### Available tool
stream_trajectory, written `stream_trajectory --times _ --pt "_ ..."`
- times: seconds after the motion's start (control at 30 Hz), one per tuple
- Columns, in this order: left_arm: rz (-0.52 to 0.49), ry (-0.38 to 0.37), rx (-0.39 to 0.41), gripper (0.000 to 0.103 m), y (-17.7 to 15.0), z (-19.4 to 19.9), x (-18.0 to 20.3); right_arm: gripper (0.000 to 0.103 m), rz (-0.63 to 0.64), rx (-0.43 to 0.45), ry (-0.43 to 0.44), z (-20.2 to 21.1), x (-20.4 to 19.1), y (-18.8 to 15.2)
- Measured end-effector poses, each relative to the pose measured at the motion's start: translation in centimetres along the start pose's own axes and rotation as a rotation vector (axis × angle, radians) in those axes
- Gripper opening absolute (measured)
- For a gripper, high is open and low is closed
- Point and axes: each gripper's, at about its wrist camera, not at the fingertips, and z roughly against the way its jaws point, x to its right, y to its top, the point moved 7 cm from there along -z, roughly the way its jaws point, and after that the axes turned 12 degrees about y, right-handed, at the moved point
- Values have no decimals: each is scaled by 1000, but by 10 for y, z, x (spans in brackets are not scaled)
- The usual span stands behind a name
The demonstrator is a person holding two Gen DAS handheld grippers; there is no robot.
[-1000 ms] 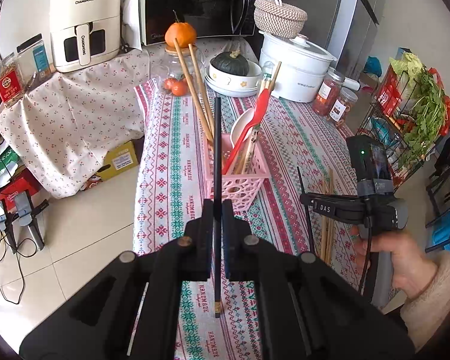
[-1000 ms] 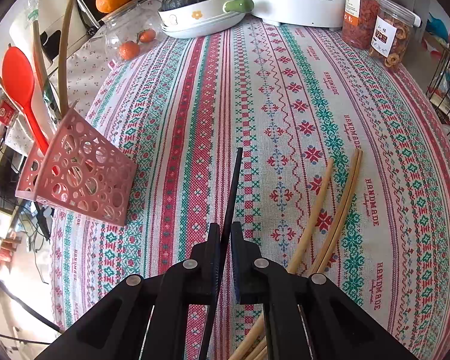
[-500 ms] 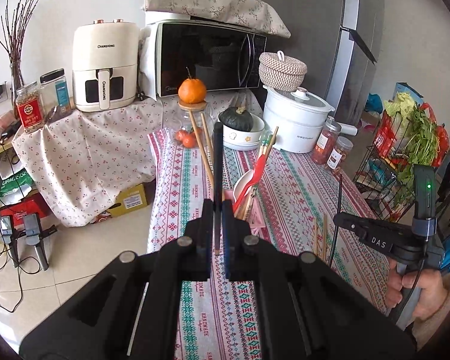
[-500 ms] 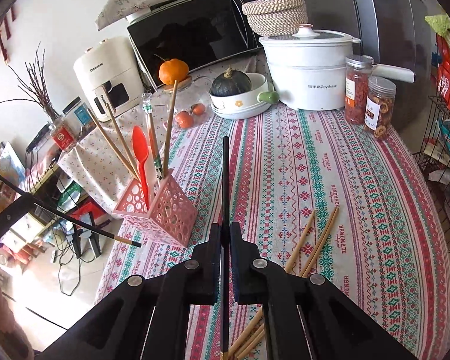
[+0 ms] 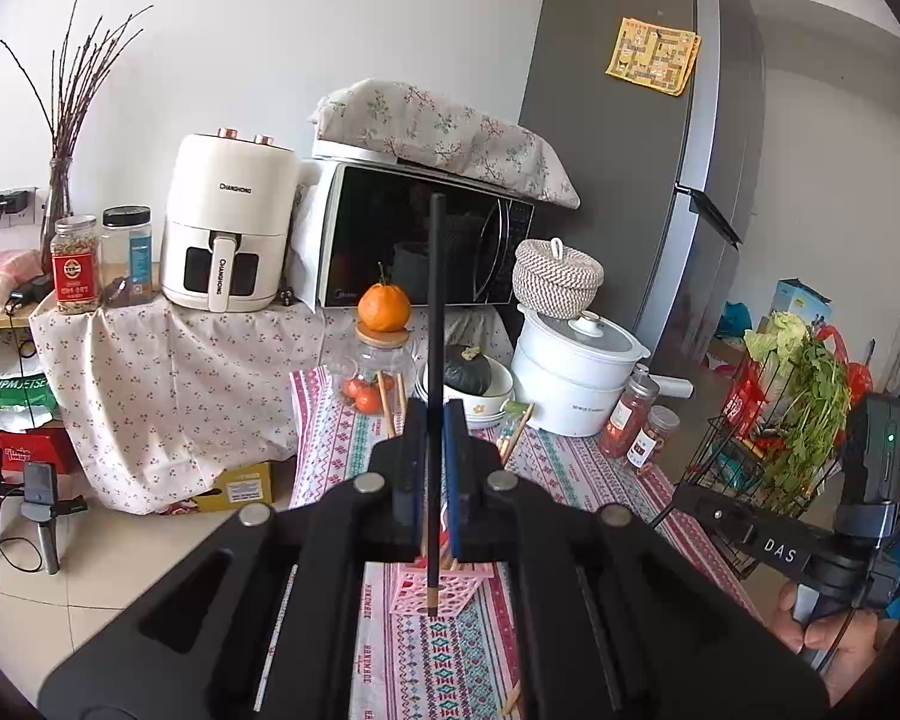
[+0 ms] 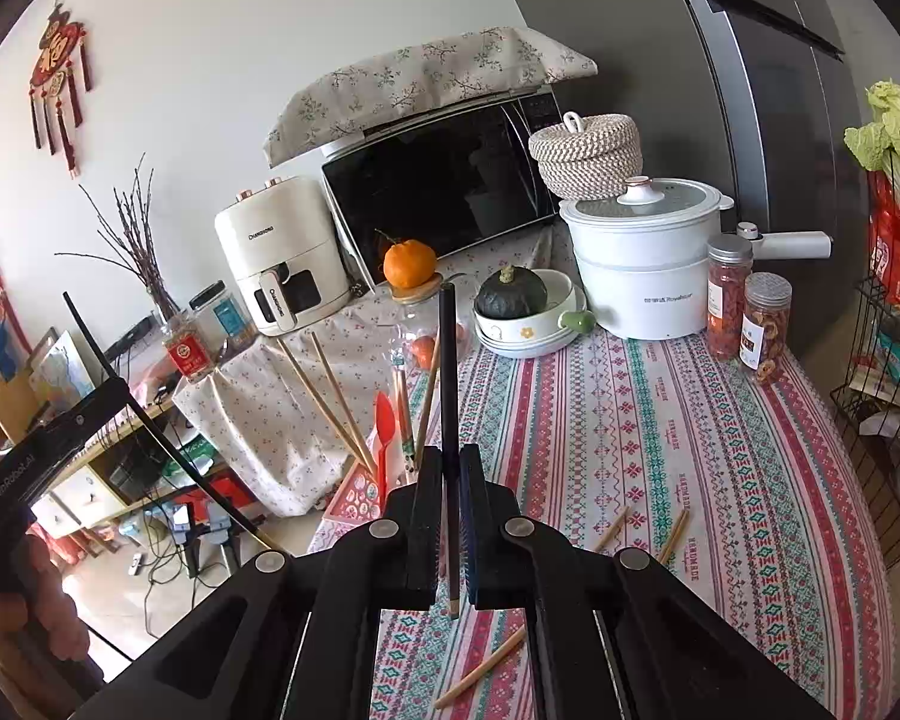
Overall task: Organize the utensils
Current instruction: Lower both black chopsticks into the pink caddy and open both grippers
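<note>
Left tool [image 5: 431,420] clamping one black chopstick [image 5: 435,312], right tool [image 6: 448,468] clamping another [image 6: 447,372], one pink holder [image 5: 435,591].

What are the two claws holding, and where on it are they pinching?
Each claw pinches one black chopstick near its lower end: the left claw holds the left chopstick, the right claw holds the right chopstick.

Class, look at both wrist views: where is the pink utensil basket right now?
In the left wrist view, the pink utensil basket stands on the patterned tablecloth, just below the left gripper.
</note>
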Motion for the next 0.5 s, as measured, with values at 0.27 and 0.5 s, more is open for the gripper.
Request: stream_trajectory --times 0.27,0.5 --pt "-1 21 43 6 5 -20 10 6 0 78 48 5 -15 32" --pt "-67 73 4 6 -12 -58 17 6 -1 87 49 1 -15 37"
